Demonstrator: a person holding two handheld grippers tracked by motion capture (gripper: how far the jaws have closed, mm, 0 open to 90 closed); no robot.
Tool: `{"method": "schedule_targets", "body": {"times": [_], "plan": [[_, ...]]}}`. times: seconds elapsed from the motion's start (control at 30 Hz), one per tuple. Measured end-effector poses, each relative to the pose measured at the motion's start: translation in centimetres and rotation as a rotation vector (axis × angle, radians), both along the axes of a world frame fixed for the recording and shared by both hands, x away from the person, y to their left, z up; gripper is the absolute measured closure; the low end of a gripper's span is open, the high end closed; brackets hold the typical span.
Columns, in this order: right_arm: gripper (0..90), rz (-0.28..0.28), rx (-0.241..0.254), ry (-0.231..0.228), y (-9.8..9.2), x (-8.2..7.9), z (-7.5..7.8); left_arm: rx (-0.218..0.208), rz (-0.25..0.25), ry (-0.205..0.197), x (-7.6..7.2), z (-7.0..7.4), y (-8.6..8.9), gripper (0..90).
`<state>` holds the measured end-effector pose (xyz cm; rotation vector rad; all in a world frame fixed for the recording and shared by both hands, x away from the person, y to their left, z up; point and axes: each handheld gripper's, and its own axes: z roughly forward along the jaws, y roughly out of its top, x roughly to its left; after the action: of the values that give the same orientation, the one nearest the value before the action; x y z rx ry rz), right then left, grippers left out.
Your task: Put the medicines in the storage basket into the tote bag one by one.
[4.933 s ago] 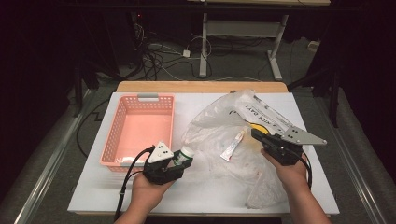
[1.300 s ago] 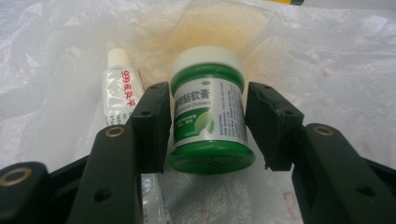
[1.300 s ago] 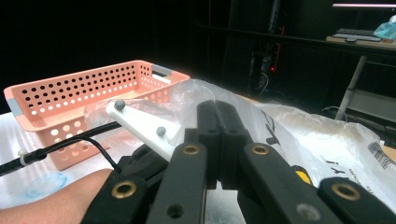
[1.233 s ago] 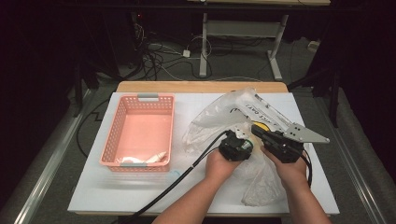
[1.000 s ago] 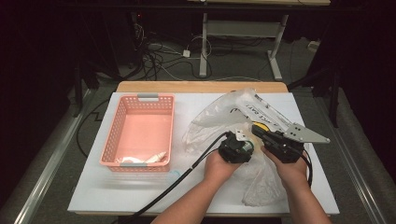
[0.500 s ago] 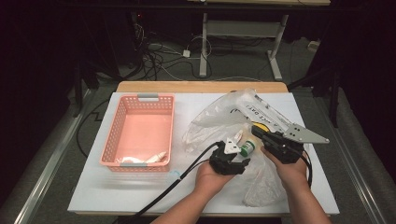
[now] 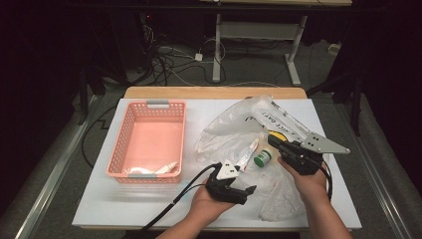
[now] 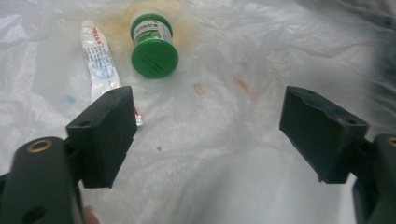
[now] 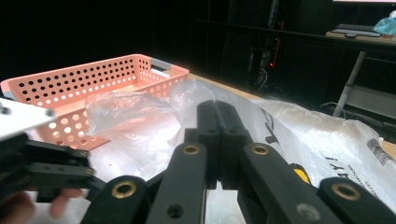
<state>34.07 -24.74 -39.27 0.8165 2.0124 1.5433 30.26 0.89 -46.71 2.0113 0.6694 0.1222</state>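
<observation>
Jaws of the left gripper point(image 8: 205, 135) stand wide apart with nothing between them; they have just been opening. In the left gripper view a green-capped jar point(image 8: 152, 46) and a white tube point(image 8: 103, 70) lie side by side on the clear plastic bag point(image 8: 224, 154), toward the upper left of the frame, beyond the jaws and untouched by them.

Right gripper point(image 9: 217, 140): jaws pressed together, apparently pinching the bag film, with the bag's printed flap spreading to the right of the frame.

High view: left gripper point(image 7: 238, 188) at lower centre, jar point(image 7: 262, 158) and tube point(image 7: 247, 155) just above it on the bag point(image 7: 229, 134), right gripper point(image 7: 293, 155) right of centre. Pink basket point(image 7: 147, 142) at left on the white tabletop point(image 7: 99, 209); at least one pale tube-like item point(image 7: 166, 168) lies at its near wall.

Judgement on progress: emptying the bag into the basket is partly done. One or more items are in; jar and tube remain on the bag, neither held.

Unclear: 
- exact count of items in the basket, too small to tell;
- a yellow object point(image 7: 275, 135) under the bag film, unidentified;
- whether more items lie under the crumpled lower part of the bag;
- jar label unreadable.
</observation>
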Motion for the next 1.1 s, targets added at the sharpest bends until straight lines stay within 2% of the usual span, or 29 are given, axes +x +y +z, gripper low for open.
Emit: {"method": "schedule_targets", "body": {"times": [0.23,0.37,0.63,0.73,0.97,1.1], "plan": [[90.0,-0.004,-0.003,-0.001,0.0,0.0,-0.1,0.003,0.047,-0.007,-1.4,1.1,2.3,0.0],[90.0,-0.006,-0.001,0.0,0.0,0.0,0.0,0.004,0.071,-0.033,-1.8,1.8,3.9,0.0],[90.0,-0.007,0.004,0.0,-0.1,-0.1,0.0,-0.019,0.131,-0.031,-2.2,3.1,7.6,0.0],[90.0,-0.01,0.004,0.0,-0.1,0.0,0.0,-0.01,0.165,-0.032,-2.1,3.6,8.8,0.0],[90.0,-0.013,0.008,-0.002,-0.4,0.0,0.0,-0.013,0.251,-0.054,-1.5,4.4,11.6,0.0],[90.0,-0.014,0.009,-0.005,-0.5,0.0,0.1,-0.027,0.308,-0.049,-0.7,4.7,13.7,0.0]]}}
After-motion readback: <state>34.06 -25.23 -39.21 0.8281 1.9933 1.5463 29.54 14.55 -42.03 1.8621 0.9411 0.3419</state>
